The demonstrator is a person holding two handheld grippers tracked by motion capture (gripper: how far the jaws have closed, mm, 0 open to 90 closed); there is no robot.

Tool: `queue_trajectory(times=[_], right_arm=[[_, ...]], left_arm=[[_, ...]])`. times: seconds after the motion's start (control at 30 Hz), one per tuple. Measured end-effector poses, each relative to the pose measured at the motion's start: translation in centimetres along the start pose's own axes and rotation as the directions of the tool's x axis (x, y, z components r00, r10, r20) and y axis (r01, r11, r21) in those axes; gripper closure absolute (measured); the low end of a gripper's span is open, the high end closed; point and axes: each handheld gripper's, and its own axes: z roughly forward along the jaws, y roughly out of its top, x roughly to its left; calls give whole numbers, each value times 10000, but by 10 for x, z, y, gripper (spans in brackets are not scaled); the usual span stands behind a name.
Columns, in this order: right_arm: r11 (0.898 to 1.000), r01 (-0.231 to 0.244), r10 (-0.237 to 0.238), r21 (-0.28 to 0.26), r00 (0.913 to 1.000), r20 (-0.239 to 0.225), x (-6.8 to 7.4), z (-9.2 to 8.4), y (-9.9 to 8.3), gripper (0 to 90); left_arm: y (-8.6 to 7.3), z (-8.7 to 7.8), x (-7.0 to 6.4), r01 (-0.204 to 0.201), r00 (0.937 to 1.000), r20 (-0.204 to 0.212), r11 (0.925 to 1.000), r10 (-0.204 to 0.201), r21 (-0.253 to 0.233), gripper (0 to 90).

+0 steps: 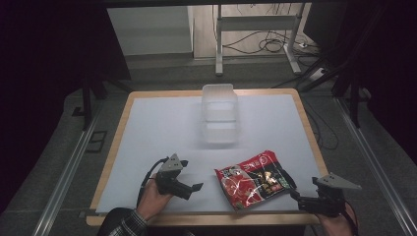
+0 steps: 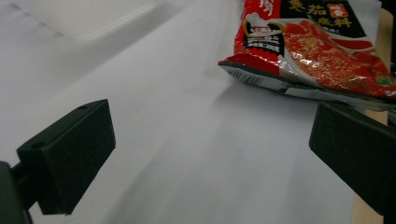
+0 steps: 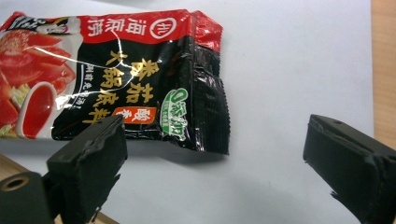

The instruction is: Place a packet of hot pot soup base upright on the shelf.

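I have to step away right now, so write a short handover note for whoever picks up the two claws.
Left claw: open, holding nothing, low over the white sheet, pointing at the packet's left edge.
Right claw: open, holding nothing, at the table's near right corner, pointing at the packet's black end.
Red and black sauce packet: lies flat on the sheet between the two claws, untouched.
Clear plastic box: stands farther back at mid table; it looks empty.
Done: both claws brought near the packet.
Left: grasp the packet; likely it goes into the box, but that is a guess.
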Motion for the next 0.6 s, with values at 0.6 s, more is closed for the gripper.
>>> queue_trajectory(times=[0.6], right_arm=[[9998,29,-25,171,9997,-253,-2,5,-2,54]], left_arm=[[2,7,-6,-730,9960,-431,9907,784,1145,19]])
